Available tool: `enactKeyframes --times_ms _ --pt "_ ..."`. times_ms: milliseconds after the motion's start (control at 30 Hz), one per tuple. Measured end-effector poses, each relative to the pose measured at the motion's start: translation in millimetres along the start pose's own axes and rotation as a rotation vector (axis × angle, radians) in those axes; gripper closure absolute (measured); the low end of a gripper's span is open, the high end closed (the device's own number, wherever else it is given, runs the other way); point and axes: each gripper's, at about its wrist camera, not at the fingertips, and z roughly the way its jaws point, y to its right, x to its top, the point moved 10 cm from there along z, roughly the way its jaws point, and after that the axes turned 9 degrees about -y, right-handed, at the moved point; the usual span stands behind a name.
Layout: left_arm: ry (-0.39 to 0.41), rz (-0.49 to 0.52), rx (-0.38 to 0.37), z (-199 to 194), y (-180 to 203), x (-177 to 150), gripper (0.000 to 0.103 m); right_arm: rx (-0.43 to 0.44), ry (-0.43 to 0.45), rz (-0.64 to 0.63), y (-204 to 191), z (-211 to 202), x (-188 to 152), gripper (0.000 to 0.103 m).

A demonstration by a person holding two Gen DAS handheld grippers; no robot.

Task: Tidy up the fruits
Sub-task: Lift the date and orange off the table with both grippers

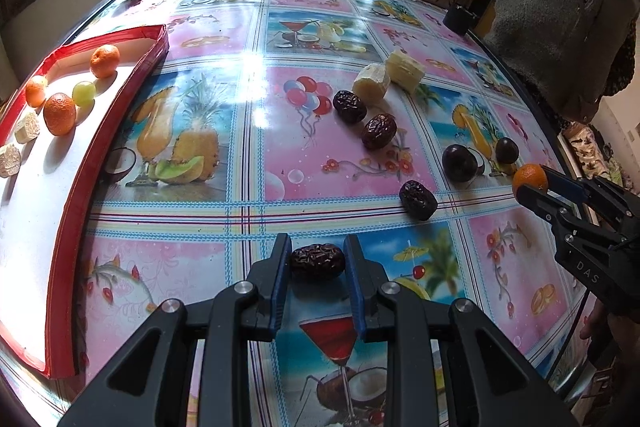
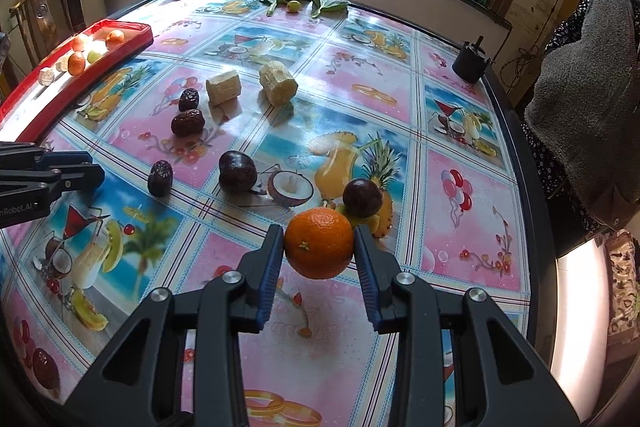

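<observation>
Both grippers hold fruit, which suits a task of gathering scattered pieces into 1 place. The left gripper [image 1: 317,261] is closed on a wrinkled red date [image 1: 317,261], its 2 blue pads pressing the date's ends so the long fruit lies crosswise and cannot roll out. The right gripper [image 2: 319,249] clamps a mandarin [image 2: 319,243] across its middle, the widest and steadiest line for a round fruit. The red tray [image 1: 64,223] at the table's left edge already holds 3 mandarins, a green grape and 2 pale chunks, so it is probably the collecting spot, and both held fruits likely belong there. Loose on the patterned tablecloth [image 1: 256,131] remain 3 more dates, 2 dark round fruits [image 2: 237,171] and 2 pale cut chunks [image 2: 224,87], well apart from the tray. A person in a grey fleece stands at the table's right side.
</observation>
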Motion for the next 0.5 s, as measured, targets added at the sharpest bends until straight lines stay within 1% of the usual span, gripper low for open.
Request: enactKeyframes --times_ms 133,200,367,500 --pt "0.020 0.024 0.016 1 4 1 0.077 0.038 -0.011 0.028 2 7 -1 0.065" --pt "0.032 0.024 -0.003 0 3 0 0.077 0.078 -0.015 0.047 3 10 -1 0.065" --pt "0.061 0.053 -0.019 -3 4 -1 0.078 0.181 -0.018 0.129 9 14 -3 0.066" --pt "0.067 0.052 -0.038 -10 8 -1 0.078 0.224 -0.011 0.155 9 12 -7 0.066"
